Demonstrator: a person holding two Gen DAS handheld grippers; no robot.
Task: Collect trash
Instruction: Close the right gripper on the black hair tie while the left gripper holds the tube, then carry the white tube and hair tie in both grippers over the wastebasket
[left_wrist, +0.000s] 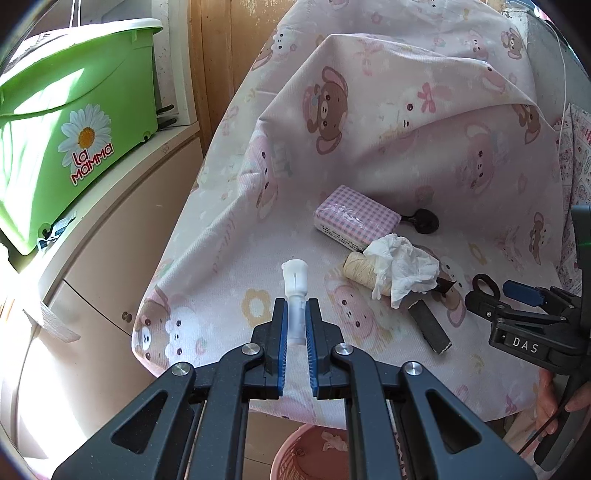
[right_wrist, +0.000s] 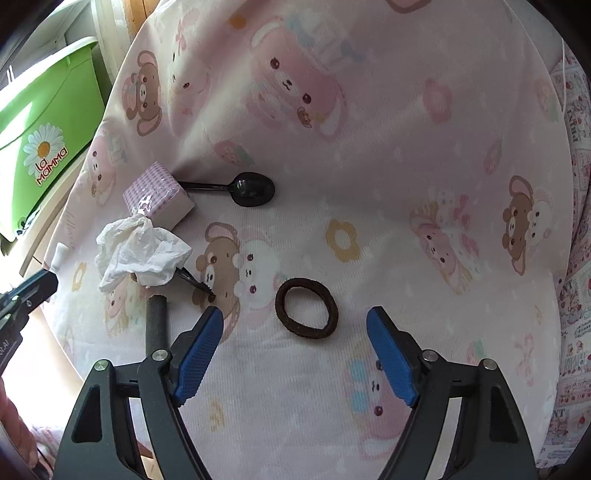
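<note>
Your left gripper (left_wrist: 295, 325) is clamped tight on a small white plastic tube (left_wrist: 295, 295), its capped end sticking out past the fingertips; it is light and stiff, so the grip you have near its lower half should do, though smooth plastic could slip if you ease off. A pink basket (left_wrist: 314, 454) shows below and behind those fingers, which looks like the place for it. Your right gripper (right_wrist: 295, 332) stands wide open with nothing in it, hovering over the patterned cloth (right_wrist: 406, 147). Just ahead, between the fingertips, lies a brown hair tie (right_wrist: 306, 308), soft and floppy, but probably not rubbish. The likely target is the crumpled tissue (right_wrist: 140, 254), ahead and well to the left of your left finger, lying just beside a checked packet (right_wrist: 157, 194) and over a spool of thread (left_wrist: 360, 271). It is featherlight and soft and will squash flat, so pinch it at the thick bunched middle, not a loose edge that may tear. A black spoon (right_wrist: 251, 190) lies further ahead.
</note>
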